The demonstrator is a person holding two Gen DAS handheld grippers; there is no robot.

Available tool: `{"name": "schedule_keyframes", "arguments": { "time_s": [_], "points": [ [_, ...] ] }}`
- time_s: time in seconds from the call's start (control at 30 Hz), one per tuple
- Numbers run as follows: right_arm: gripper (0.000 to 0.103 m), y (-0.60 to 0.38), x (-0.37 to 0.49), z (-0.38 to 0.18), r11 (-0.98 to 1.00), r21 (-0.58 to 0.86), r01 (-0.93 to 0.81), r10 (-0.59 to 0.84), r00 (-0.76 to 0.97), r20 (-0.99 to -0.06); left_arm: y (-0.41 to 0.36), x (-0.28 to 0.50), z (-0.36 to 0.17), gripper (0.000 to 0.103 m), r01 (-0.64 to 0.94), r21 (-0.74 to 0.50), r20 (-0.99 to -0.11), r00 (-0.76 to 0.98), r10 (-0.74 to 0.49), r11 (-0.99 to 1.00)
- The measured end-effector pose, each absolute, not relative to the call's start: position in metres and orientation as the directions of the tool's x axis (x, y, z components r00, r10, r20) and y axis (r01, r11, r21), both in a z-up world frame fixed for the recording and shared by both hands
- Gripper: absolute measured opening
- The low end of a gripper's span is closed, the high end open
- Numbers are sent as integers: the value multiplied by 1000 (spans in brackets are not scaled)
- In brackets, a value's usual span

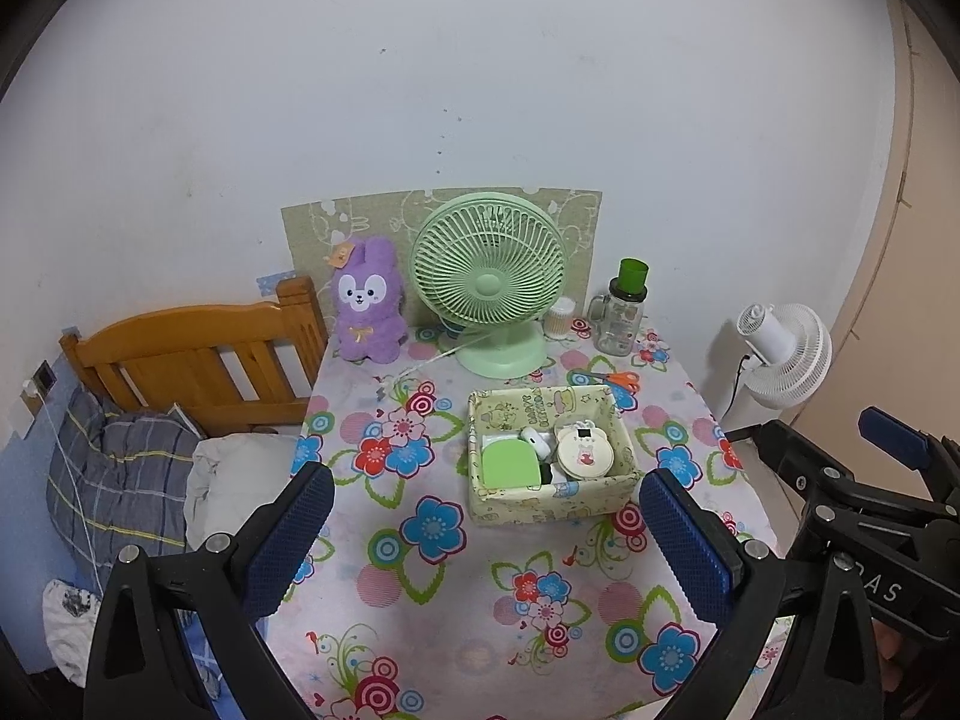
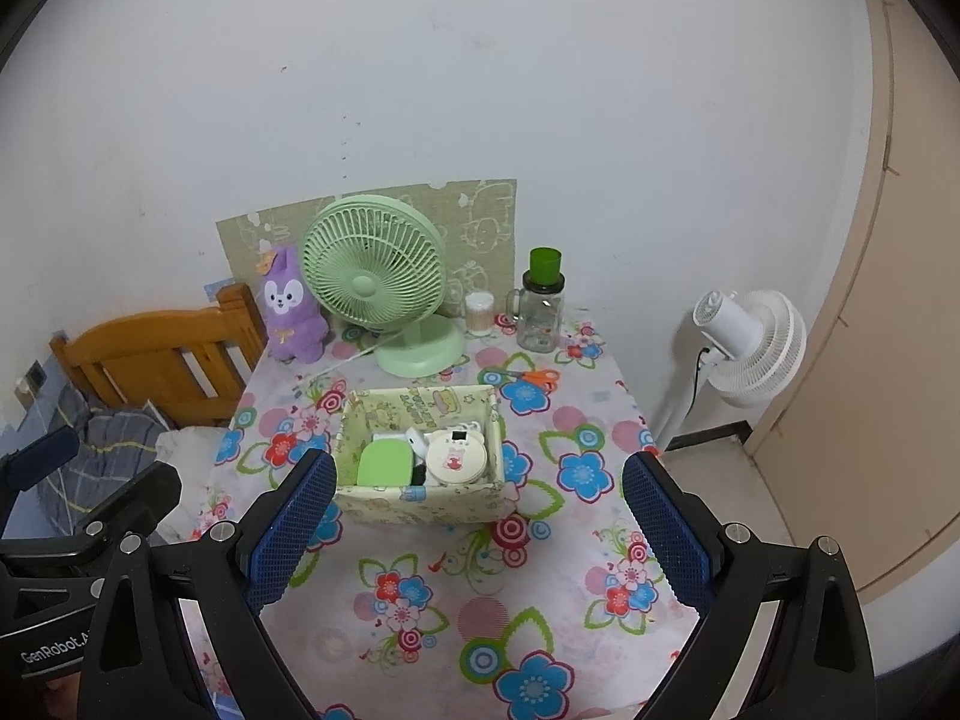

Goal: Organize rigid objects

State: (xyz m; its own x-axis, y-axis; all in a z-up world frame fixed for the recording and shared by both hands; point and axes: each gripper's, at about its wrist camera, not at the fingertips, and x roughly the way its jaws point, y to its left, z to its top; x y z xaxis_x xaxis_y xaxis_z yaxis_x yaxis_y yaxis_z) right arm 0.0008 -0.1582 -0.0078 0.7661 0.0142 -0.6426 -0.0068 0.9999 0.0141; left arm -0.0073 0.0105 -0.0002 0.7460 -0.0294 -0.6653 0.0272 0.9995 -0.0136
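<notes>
White wall backs a desk (image 1: 420, 588) under a flowered cloth. We hold both grippers above its near edge, each with jaws spread wide and empty: the left gripper (image 1: 486, 531) and the right gripper (image 2: 480, 525). Mid-desk sits a pale yellow box (image 1: 549, 504) holding a green case (image 1: 510, 463) and a round white gadget (image 1: 582, 450). Far behind stand a green fan (image 1: 489, 285), purple plush rabbit (image 1: 366, 300), glass jar (image 1: 621, 315) and orange scissors (image 1: 621, 379). Only the left view shows the pillow (image 1: 231, 480) on the bed; the right view shows more floor beside the white fan (image 2: 753, 348).
</notes>
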Motion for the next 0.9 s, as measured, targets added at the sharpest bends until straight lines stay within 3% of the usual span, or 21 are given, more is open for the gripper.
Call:
{"name": "schedule_keyframes", "arguments": {
  "time_s": [0.9],
  "points": [
    [98,-148,3,7,999,1,-53,42,775,-631,17,-10,16,103,-4,6,-650,760,7,1000]
  ]
}}
